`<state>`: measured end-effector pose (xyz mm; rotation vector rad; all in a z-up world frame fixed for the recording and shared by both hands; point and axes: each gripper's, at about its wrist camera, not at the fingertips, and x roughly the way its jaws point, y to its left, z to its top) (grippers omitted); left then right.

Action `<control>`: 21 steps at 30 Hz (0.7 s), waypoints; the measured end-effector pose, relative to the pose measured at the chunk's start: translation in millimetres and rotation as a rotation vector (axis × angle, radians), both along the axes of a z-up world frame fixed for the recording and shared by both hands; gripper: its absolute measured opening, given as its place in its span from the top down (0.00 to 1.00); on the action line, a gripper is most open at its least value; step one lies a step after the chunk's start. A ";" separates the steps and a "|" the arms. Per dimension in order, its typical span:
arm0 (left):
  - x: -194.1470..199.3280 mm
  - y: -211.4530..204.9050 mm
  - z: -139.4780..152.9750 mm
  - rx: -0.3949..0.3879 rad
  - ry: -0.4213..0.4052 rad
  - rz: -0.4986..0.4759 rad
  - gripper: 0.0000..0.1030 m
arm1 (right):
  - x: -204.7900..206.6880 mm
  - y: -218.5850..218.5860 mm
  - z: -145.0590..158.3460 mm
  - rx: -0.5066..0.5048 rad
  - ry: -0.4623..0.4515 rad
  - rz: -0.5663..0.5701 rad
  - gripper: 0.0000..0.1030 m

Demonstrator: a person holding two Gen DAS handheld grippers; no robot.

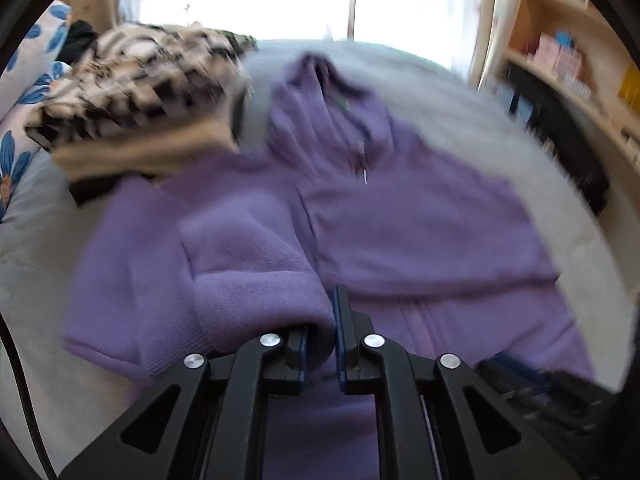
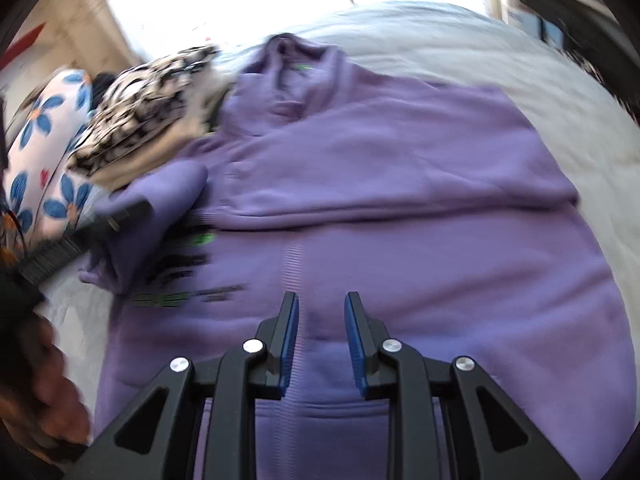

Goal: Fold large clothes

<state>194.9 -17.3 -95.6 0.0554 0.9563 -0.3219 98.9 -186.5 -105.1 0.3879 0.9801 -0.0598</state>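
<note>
A purple hoodie (image 1: 400, 232) lies spread on a grey bed, hood toward the window; it also fills the right wrist view (image 2: 380, 168). My left gripper (image 1: 322, 344) is shut on the hoodie's left sleeve cuff (image 1: 260, 292) and holds it lifted over the body. In the right wrist view the left gripper (image 2: 120, 216) shows at the left with the sleeve (image 2: 168, 200) in it. My right gripper (image 2: 322, 320) is open just above the hoodie's lower front, with nothing between its pads. One sleeve lies folded across the chest (image 2: 400, 204).
A pile of black-and-white patterned clothes (image 1: 136, 92) sits on the bed at the left, next to a blue-flowered pillow (image 1: 24, 80). Wooden shelves (image 1: 580, 60) stand at the right. The grey bedcover (image 2: 520, 64) stretches beyond the hoodie.
</note>
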 end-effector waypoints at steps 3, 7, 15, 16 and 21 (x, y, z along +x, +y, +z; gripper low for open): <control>-3.6 -16.4 -24.9 0.051 0.044 -0.016 0.70 | -4.6 -14.6 -5.9 0.009 0.009 -0.011 0.77; -7.0 -18.5 -28.1 0.043 0.063 -0.033 0.36 | -3.0 -17.5 -8.3 0.029 0.008 0.007 0.77; -20.7 17.8 10.3 -0.086 0.117 -0.037 0.34 | 8.0 8.2 8.5 0.044 -0.049 0.116 0.77; -23.5 22.3 14.6 -0.091 0.114 -0.032 0.34 | 9.7 13.7 12.3 0.040 -0.058 0.137 0.77; -40.8 58.2 36.5 -0.089 0.064 0.025 0.29 | 16.5 45.7 33.3 -0.004 -0.124 0.250 0.77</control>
